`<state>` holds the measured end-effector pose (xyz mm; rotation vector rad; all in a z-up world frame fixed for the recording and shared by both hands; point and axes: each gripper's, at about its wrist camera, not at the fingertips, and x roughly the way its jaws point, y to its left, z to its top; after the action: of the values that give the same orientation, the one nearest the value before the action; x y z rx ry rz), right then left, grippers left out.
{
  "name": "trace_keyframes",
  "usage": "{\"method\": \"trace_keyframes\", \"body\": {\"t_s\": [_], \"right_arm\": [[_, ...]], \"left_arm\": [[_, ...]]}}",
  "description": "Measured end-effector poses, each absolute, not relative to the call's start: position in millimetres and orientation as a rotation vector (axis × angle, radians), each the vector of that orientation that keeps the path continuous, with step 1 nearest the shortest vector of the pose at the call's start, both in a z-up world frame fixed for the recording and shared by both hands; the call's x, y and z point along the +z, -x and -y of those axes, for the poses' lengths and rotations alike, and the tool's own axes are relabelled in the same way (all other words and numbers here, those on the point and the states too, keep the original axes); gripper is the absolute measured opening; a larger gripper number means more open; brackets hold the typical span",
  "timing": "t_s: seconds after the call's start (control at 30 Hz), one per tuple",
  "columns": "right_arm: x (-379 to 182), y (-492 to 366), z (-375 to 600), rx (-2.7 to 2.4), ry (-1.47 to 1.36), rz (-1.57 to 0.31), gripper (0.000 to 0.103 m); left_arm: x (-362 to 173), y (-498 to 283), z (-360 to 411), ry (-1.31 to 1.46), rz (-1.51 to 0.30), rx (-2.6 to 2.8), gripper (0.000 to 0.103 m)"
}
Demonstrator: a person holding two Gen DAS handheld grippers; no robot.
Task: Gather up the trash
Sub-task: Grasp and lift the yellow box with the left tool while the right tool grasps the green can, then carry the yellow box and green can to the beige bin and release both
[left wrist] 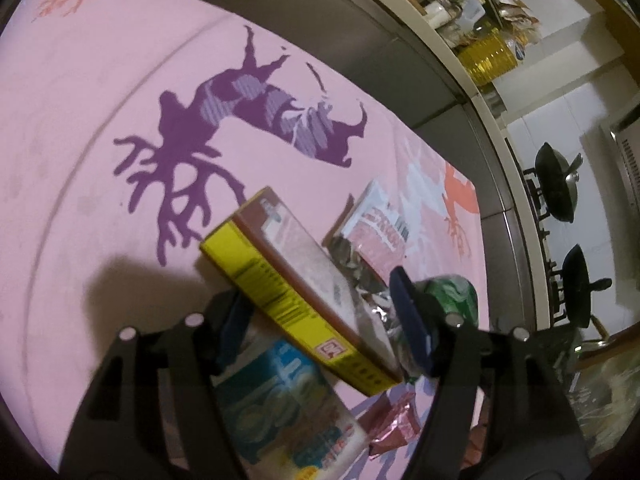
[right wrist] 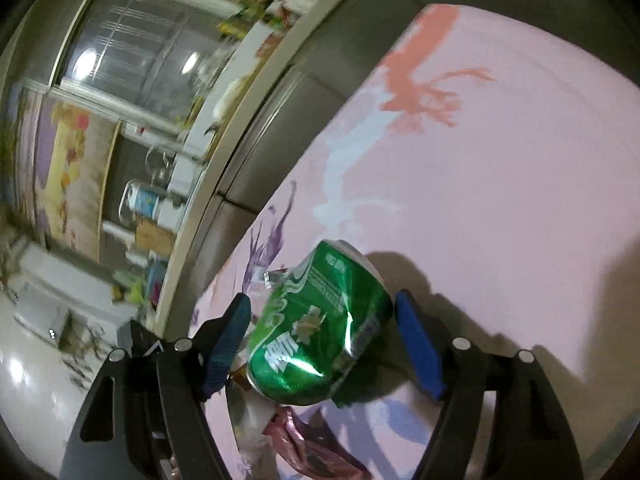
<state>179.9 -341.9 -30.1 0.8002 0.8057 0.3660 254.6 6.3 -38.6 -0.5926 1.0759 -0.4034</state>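
Both grippers stand released: left gripper (left wrist: pixel 324 320) straddles the yellow box (left wrist: pixel 296 300), right gripper (right wrist: pixel 324 340) the dented green can (right wrist: pixel 320 328) (just beside that box).

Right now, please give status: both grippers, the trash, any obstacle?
Left gripper open around yellow box. Right gripper open, crushed green can between pads, not pressed. Wrappers crowd the box.

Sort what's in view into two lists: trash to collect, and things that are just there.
Trash to collect:
- crushed green can
- yellow box
- blue carton
- pink-and-white wrapper
- silver foil wrapper
- pink foil wrapper

Just there:
- pink tablecloth
- pans
- cluttered shelf
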Motion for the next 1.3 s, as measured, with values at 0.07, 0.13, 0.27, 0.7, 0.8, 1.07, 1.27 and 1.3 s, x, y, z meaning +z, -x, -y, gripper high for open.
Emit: {"method": "trace_keyframes", "body": {"t_s": [0.07, 0.13, 0.27, 0.7, 0.8, 1.07, 1.27, 1.3], "right_arm": [[-19, -179, 327, 0.394, -0.741, -0.791, 0.072], [-7, -175, 315, 0.414, -0.676, -0.763, 0.072], [-5, -176, 297, 0.438, -0.648, -0.781, 0.072], [-39, -189, 324, 0.377, -0.834, -0.899, 0.037], [-38, -187, 328, 0.408, -0.879, -0.870, 0.023], [10, -144, 348, 0.563, -0.918, -0.583, 0.017], [6, -108, 364, 0.440, -0.810, -0.599, 0.016], [1, -98, 368, 0.416, -0.788, -0.605, 0.016]], "left_arm": [[-39, -254, -7, 0.589, -1.073, -0.406, 0.063], [-38, -253, -7, 0.586, -1.068, -0.408, 0.058], [-39, -254, -5, 0.575, -1.069, -0.410, 0.048], [-24, -246, -3, 0.544, -1.010, -0.447, 0.025], [-18, -244, -5, 0.546, -0.997, -0.451, 0.024], [22, -220, -18, 0.594, -0.883, -0.510, 0.023], [50, -201, 2, 0.571, -0.850, -0.597, 0.023], [52, -199, 9, 0.565, -0.854, -0.612, 0.023]]}}
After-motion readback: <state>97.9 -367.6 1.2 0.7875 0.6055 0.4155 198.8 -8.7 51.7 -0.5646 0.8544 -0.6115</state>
